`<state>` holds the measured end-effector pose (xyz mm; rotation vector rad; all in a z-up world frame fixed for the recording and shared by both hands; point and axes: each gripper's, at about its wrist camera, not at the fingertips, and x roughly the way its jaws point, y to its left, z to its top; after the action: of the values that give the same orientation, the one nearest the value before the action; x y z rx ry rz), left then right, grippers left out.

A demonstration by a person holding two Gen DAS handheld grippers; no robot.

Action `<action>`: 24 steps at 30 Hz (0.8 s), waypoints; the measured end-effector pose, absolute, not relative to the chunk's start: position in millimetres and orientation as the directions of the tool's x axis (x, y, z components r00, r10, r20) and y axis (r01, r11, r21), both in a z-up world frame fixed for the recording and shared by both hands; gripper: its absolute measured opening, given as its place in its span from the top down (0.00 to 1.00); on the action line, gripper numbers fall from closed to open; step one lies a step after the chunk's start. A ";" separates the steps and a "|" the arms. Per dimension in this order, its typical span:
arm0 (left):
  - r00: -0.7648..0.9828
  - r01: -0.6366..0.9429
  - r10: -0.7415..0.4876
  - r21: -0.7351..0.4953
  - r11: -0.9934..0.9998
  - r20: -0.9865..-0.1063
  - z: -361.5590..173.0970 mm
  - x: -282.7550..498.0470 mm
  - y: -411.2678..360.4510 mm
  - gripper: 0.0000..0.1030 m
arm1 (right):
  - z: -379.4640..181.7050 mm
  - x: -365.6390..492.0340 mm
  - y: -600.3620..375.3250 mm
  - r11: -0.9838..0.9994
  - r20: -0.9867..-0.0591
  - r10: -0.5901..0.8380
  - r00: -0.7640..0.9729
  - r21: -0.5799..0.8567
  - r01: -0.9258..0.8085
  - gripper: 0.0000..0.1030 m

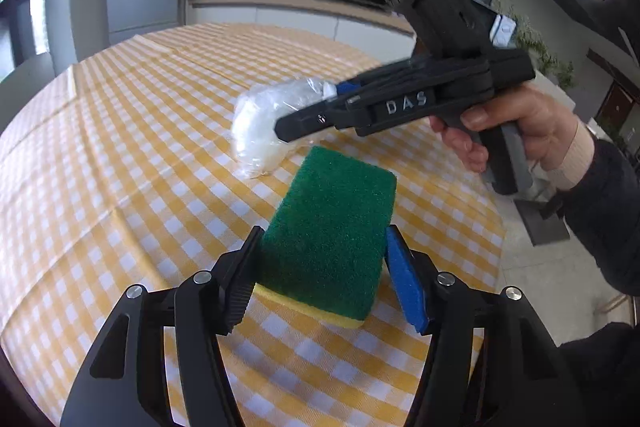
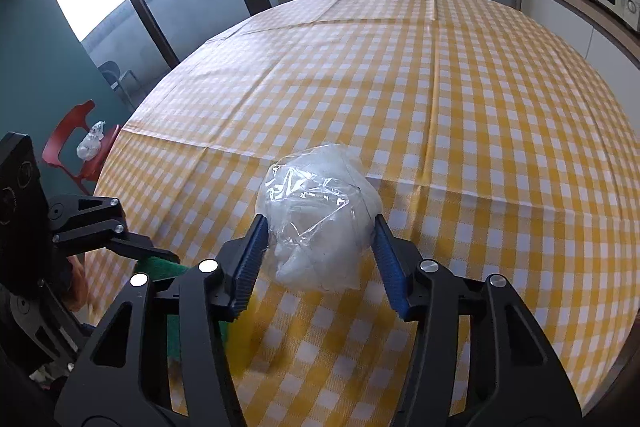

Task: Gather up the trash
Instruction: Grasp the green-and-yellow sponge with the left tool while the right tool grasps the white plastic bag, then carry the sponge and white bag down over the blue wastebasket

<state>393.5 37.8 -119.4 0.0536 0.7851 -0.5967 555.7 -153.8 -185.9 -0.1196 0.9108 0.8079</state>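
Two grippers are at work over our desk (image 2: 460, 99), which is covered in a yellow and white checked cloth. Largest of the loose things is the sponge (image 1: 332, 227), green scouring face up with a yellow foam layer beneath, lying at the near edge. Our left gripper (image 1: 324, 275) has its jaws clenched on the sponge's near end, one pad on each long side. We judge it light, soft and springy, so a squeeze across the narrow width should hold it, though the foam will give.

Just beyond the sponge lies the plastic bag (image 2: 320, 219), a clear, crumpled bundle with something white and soft-looking inside; what that filling is we cannot tell. Our right gripper (image 2: 320, 259) has its jaws round the bag's near part, both blue pads pressing the film. We judge the bag very light, slippery and easily crushed, so the bulk of the bundle is a safer hold than a loose fold.

Off the desk's left side stands a red chair (image 2: 76, 143) carrying another small clear bag (image 2: 91, 141).
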 end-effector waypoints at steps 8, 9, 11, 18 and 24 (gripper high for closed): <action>0.626 0.480 -0.484 -0.187 0.857 -0.612 -94.4 322.9 76.1 0.42 | -153.3 521.6 -178.9 0.700 -0.677 0.618 0.400 0.241 -0.672 0.59; 0.639 0.465 -0.474 -0.186 0.865 -0.606 -93.9 316.8 81.0 0.42 | -150.3 515.3 -182.1 0.700 -0.671 0.620 0.407 0.238 -0.674 0.59; 0.648 0.437 -0.459 -0.196 0.878 -0.609 -95.5 306.8 90.6 0.42 | -144.9 499.6 -188.4 0.694 -0.654 0.632 0.416 0.239 -0.679 0.59; 0.674 0.377 -0.439 -0.235 0.896 -0.594 -101.0 267.6 107.8 0.42 | -141.5 436.1 -200.2 0.652 -0.644 0.650 0.404 0.200 -0.731 0.59; 0.673 0.361 -0.447 -0.267 0.894 -0.589 -102.1 245.8 106.9 0.42 | -147.1 398.7 -221.0 0.621 -0.648 0.667 0.369 0.209 -0.755 0.59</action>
<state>245.8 106.9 -102.1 -0.1318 0.6969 -0.4564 398.7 -221.0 -147.1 -0.1306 0.7660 0.9155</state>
